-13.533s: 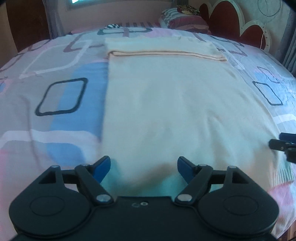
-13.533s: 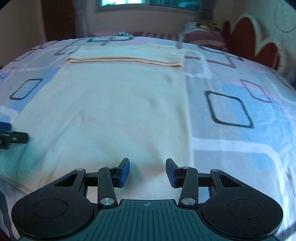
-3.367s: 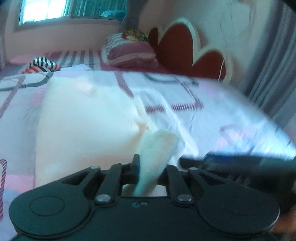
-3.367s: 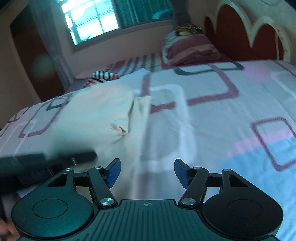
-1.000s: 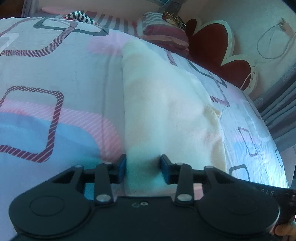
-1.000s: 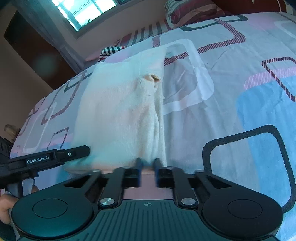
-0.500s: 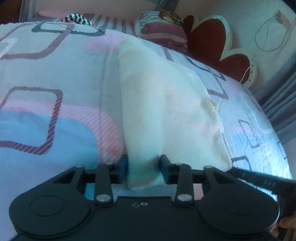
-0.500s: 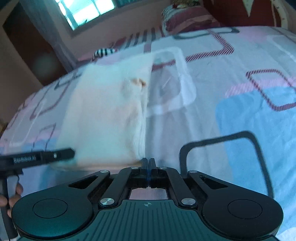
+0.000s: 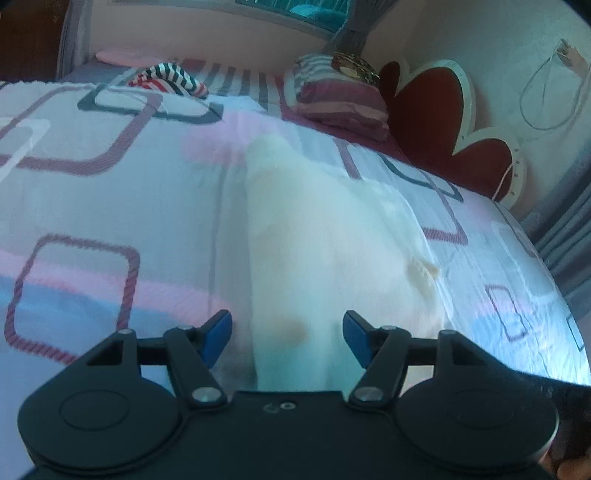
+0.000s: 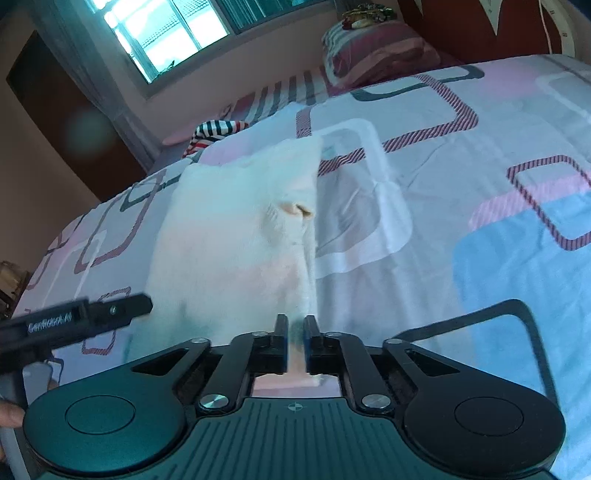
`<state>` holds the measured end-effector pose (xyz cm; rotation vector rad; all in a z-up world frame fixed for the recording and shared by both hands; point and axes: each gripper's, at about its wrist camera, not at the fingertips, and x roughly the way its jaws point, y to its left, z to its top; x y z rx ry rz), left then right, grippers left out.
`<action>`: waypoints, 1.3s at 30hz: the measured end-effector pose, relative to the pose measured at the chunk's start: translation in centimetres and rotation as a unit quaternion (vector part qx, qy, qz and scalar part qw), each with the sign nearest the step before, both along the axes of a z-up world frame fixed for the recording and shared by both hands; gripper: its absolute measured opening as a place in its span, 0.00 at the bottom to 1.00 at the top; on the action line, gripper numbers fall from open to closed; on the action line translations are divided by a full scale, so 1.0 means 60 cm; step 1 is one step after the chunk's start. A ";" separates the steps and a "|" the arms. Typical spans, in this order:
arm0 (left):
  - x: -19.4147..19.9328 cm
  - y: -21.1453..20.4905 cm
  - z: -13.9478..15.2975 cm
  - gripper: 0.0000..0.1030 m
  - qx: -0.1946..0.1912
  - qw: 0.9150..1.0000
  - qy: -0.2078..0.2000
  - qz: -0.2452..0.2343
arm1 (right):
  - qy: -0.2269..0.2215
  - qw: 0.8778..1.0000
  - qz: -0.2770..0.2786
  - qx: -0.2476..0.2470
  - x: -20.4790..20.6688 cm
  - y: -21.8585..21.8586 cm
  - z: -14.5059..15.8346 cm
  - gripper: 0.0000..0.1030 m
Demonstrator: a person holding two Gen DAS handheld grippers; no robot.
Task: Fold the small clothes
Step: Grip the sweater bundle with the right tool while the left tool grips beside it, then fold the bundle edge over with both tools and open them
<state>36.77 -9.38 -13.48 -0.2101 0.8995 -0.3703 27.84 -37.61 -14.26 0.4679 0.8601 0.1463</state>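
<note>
One cream garment (image 9: 325,258) lies folded into a long strip on the bedspread (image 9: 92,206), running away from both cameras toward the head of the bed. A small tan tab of fabric sticks up at its right edge, about halfway along.

The left gripper (image 9: 287,338) hangs just above the near end of the strip. Its jaws are opening, and the two blue pads (image 9: 218,332) stand wide apart with the cloth lying between them, untouched by either. The right gripper (image 10: 294,334) is at the near right corner of the garment. Its jaws are opening too, but only a narrow slit shows between them; cloth shows in that slit, though the view is blurred there and the pads do not appear to press on it.

In the right wrist view, the left gripper reaches in from the left edge, low over the bedspread beside the garment, with a hand (image 10: 9,419) partly visible beneath it.

Nothing lies on the garment. Beyond it are one striped piece of clothing (image 9: 166,79) crumpled near the far edge, one striped pillow (image 9: 340,99) with something gold-coloured on top, one red scalloped headboard (image 9: 436,114), one window (image 10: 166,29) and one white cord (image 9: 546,96) looped on the wall.
</note>
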 end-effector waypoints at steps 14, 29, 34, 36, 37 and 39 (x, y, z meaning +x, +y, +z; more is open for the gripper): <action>0.146 -0.014 0.005 0.72 -0.022 0.999 0.006 0.031 | -0.034 0.999 -0.034 0.024 0.149 -0.036 0.022 0.46; 0.258 -0.017 -0.053 0.45 -0.075 0.995 0.044 0.056 | -0.034 0.998 -0.037 0.036 0.300 -0.041 -0.037 0.38; 0.229 -0.012 -0.060 0.31 -0.061 0.996 -0.013 0.056 | -0.086 0.996 0.011 -0.017 0.288 -0.015 -0.022 0.09; 0.231 -0.015 -0.066 0.32 -0.060 0.997 -0.016 0.054 | -0.055 0.997 -0.002 -0.044 0.299 -0.018 -0.044 0.09; 0.234 -0.017 -0.063 0.35 -0.059 0.997 -0.014 0.054 | -0.050 0.998 -0.016 -0.044 0.299 -0.026 -0.053 0.09; 0.237 -0.025 -0.052 0.40 -0.044 0.998 -0.015 0.046 | -0.047 0.998 -0.028 -0.039 0.295 -0.036 -0.058 0.09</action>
